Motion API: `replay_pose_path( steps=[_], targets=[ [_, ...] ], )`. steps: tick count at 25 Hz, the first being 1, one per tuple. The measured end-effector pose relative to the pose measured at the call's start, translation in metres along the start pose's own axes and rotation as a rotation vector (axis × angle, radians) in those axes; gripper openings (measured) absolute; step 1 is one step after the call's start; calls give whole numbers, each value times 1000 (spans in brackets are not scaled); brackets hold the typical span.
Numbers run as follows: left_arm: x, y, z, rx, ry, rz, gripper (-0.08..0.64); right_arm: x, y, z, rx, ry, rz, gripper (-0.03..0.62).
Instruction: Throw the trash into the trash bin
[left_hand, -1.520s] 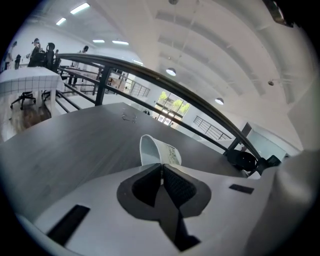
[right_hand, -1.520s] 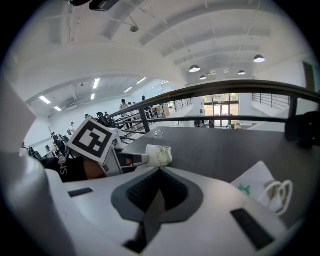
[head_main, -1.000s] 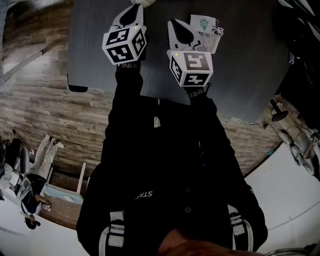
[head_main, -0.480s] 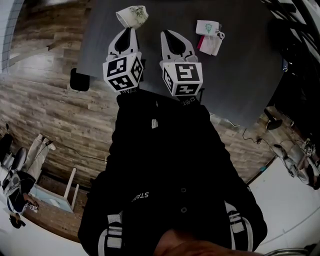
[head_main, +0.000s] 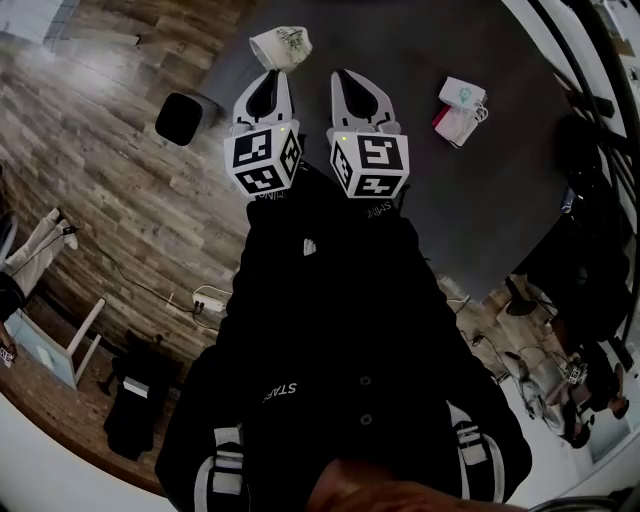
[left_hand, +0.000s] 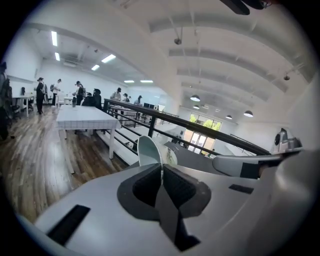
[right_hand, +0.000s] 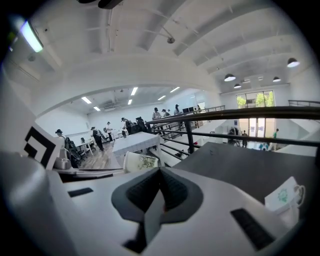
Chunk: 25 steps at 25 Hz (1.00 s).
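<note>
A white paper cup (head_main: 280, 47) with a green print hangs over the dark grey table (head_main: 420, 190). My left gripper (head_main: 268, 75) is shut on it. In the left gripper view the cup's wall (left_hand: 149, 149) is pinched between the pads of that gripper (left_hand: 161, 167). My right gripper (head_main: 347, 78) stands just to the right, shut, with nothing in it (right_hand: 160, 172). It sees the cup (right_hand: 140, 162) at its left. A black trash bin (head_main: 178, 118) stands on the wooden floor beside the table's left edge, to the left of and below the cup.
A white packet with a green mark and a pink piece (head_main: 460, 108) lies on the table at the right, also seen in the right gripper view as a white packet (right_hand: 285, 195). A black railing (left_hand: 200, 131) runs behind the table. People stand far off in the hall.
Both grippers and the cup have swung left towards the table's left edge. The trash bin has come fully into view. The packet now lies farther to the right.
</note>
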<state>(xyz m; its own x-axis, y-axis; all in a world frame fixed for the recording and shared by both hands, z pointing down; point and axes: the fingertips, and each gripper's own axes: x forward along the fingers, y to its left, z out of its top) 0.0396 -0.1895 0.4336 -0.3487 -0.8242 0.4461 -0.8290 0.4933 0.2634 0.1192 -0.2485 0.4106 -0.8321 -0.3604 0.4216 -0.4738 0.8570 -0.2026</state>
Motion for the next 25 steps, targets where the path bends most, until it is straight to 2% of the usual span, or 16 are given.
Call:
replay_pose_path(
  steps=[12, 20, 25],
  targets=[
    [-81, 79, -8, -111, -73, 233, 18, 8, 111, -16, -101, 63, 254, 15],
    [-120, 163, -28, -188, -86, 340, 17, 35, 198, -43, -190, 128, 353, 14],
    [-138, 238, -51, -225, -52, 388, 17, 66, 263, -74, -216, 180, 392, 14]
  ],
)
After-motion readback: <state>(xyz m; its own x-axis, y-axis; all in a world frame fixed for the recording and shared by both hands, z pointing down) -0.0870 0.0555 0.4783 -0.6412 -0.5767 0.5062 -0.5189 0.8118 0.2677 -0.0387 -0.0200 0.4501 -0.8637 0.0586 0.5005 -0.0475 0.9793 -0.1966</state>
